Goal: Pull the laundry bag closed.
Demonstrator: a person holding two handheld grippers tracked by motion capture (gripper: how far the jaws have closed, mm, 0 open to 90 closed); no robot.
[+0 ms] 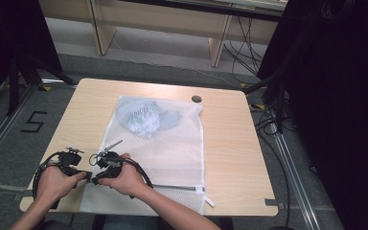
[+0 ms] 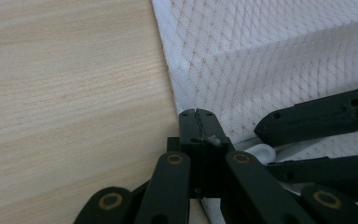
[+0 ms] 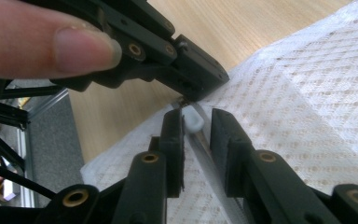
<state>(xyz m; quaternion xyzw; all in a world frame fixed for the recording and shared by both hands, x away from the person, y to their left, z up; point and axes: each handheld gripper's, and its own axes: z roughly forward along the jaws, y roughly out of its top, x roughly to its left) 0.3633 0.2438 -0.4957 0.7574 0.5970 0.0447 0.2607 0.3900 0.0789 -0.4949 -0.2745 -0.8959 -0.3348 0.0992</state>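
Note:
A white mesh laundry bag (image 1: 172, 143) lies flat on the wooden table (image 1: 230, 143) with a pale blue garment (image 1: 146, 117) inside its far end. Its zipper (image 1: 182, 188) runs along the near edge. At the bag's near left corner my left gripper (image 2: 196, 114) is shut on the mesh edge, right where the zipper track begins. My right gripper (image 3: 196, 116) faces it, jaws apart around the white zipper pull (image 3: 192, 122). One pad touches the pull and the other stands off it. In the high view both hands sit close together, left gripper (image 1: 87, 175) beside right gripper (image 1: 96, 178).
A small dark round disc (image 1: 197, 98) lies on the table beyond the bag's far right corner. Bare wood runs left of the bag (image 2: 74, 93) and along its right side. Dark stands and cables flank the table, and the floor drops away past the near left edge.

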